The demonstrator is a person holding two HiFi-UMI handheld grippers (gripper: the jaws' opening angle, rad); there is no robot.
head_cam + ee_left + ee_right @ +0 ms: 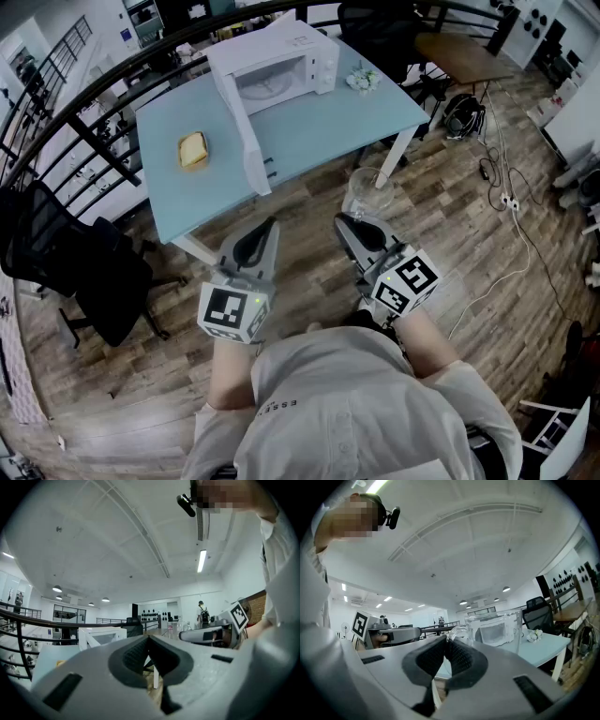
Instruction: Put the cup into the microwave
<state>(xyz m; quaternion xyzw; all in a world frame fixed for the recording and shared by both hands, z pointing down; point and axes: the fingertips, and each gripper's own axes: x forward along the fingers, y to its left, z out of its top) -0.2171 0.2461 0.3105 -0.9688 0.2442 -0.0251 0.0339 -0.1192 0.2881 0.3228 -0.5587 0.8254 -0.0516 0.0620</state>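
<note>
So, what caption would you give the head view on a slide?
The right tool grips a clear cup by its handle, short of the blue table with the open white microwave.

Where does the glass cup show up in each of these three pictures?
Head view: just right of centre, glass cup at the right gripper's tip.
Left gripper view: glass cup small, right of centre, beyond the jaws.
Right gripper view: glass cup centre-right, its handle clamped in the jaws.
Shared landmark: the light blue table.

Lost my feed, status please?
Right gripper shut on cup, short of table. Left gripper shut, empty. Microwave door open, nothing blocking.
</note>
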